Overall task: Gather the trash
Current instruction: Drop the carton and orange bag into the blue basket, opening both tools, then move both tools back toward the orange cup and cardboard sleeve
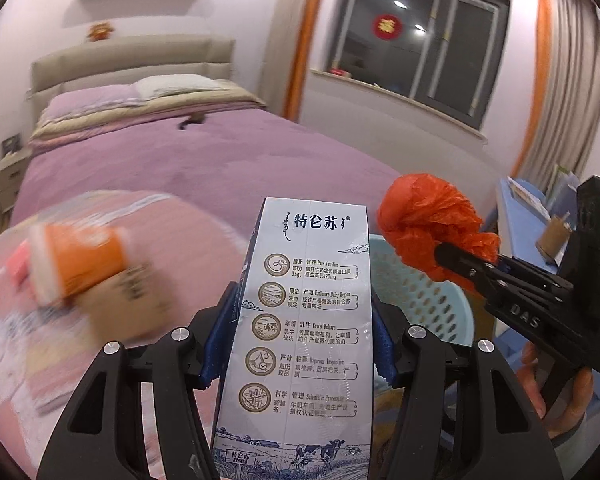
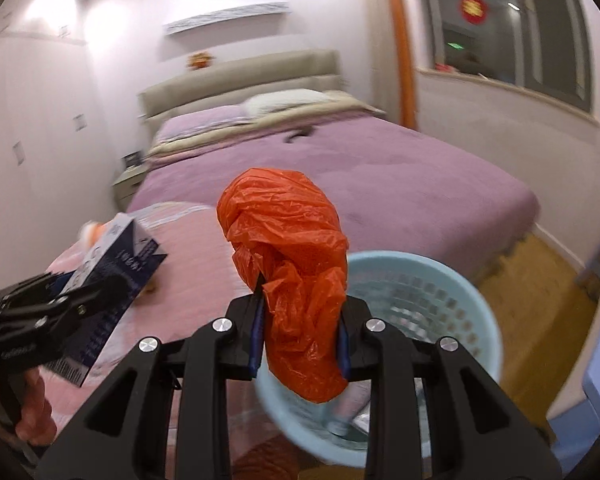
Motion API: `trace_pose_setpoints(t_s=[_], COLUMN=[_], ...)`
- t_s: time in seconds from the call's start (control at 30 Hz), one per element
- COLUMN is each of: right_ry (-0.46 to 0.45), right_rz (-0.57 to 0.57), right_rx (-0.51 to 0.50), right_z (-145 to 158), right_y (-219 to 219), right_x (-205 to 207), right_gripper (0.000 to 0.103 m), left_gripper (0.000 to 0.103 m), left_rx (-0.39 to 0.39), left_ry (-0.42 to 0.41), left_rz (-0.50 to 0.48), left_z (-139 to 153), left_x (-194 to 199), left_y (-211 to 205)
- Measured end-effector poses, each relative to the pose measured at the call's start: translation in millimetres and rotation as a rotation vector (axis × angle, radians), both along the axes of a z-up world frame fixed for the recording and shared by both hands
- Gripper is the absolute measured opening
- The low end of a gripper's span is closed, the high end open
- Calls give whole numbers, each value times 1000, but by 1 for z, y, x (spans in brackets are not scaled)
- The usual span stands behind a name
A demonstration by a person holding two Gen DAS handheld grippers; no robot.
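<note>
Nearest the left wrist camera stands a milk carton (image 1: 304, 320), its printed white face upright between the blue pads of the left gripper (image 1: 300, 344) – the jaws are part-way closed and press both of its narrow sides. From the right wrist view that gripper juts in from the left edge, angled up and inward, with fingers (image 2: 34, 404) wrapped round its handle. Right gripper (image 2: 300, 332) pinches a crumpled orange plastic bag (image 2: 288, 264); its jaws stand narrow, clamped on the bag's lower folds, the bulk puffing above the tips. Below and right of the bag sits a pale blue perforated basket (image 2: 452, 276) – on the floor beside the purple bed (image 2: 380, 176). An orange-and-brown cup (image 1: 96, 276) lies blurred on the pink cover (image 1: 204, 232).
</note>
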State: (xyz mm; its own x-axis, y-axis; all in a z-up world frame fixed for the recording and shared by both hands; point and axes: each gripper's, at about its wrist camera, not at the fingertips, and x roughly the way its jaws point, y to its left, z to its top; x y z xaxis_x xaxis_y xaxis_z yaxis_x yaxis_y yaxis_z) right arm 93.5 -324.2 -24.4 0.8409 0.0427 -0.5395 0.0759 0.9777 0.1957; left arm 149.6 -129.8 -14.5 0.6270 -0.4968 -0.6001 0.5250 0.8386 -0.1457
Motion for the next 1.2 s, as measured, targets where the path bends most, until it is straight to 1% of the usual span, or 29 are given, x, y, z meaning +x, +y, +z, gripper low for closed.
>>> trace_pose_setpoints(t_s=[0.1, 0.2, 0.3, 0.4, 0.43, 0.47, 0.5, 0.53, 0.57, 0.6, 0.67, 0.77, 0.87, 0.97, 1.07, 1.2], right_ry=[39, 72, 102, 127, 136, 142, 156, 165, 171, 173, 178, 163, 142, 117, 92, 58], right_rz=[-78, -133, -175, -209, -217, -220, -229, -239, -248, -249, -246, -228, -211, -168, -123, -47], right_rx=[60, 119, 139, 145, 145, 143, 137, 132, 130, 129, 126, 127, 92, 70, 53, 40], right_z=[-12, -23, -32, -39, -42, -44, -47, -49, -52, -53, -52, -47, -35, -23, -13, 3], right_y=[-35, -60, -72, -75, -79, -81, -82, -81, -82, -82, -78, -71, -59, -39, -21, 13], right_x=[6, 12, 20, 23, 23, 25, 26, 27, 28, 27, 27, 26, 26, 28, 30, 38], right_gripper=[25, 25, 26, 28, 31, 40, 47, 60, 63, 63, 63, 63, 63, 63, 63, 64], left_gripper=[56, 56, 56, 57, 63, 68, 76, 78, 78, 78, 78, 78, 78, 78, 78, 78], left_rx=[10, 8, -7, -16, -22, -29, -36, -39, -37, -35, -33, -38, -55, -72, -77, -83], left_ry=[16, 46, 81, 90, 90, 92, 90, 83, 80, 81, 85, 68, 56, 30, -16, -59], left_rz=[-38, -72, -87, -78, -73, -71, -68, -65, -64, -65, -64, -50, -34, -13, 20, 82], left_z=[-4, -10, -16, -19, -20, -20, -20, -21, -21, -22, -25, -22, -17, -6, 9, 23], left_x=[11, 25, 38, 47, 49, 50, 50, 50, 50, 49, 49, 44, 38, 33, 25, 18], left_y=[-27, -53, -74, -87, -90, -91, -91, -90, -90, -89, -85, -71, -53, -32, -9, 35])
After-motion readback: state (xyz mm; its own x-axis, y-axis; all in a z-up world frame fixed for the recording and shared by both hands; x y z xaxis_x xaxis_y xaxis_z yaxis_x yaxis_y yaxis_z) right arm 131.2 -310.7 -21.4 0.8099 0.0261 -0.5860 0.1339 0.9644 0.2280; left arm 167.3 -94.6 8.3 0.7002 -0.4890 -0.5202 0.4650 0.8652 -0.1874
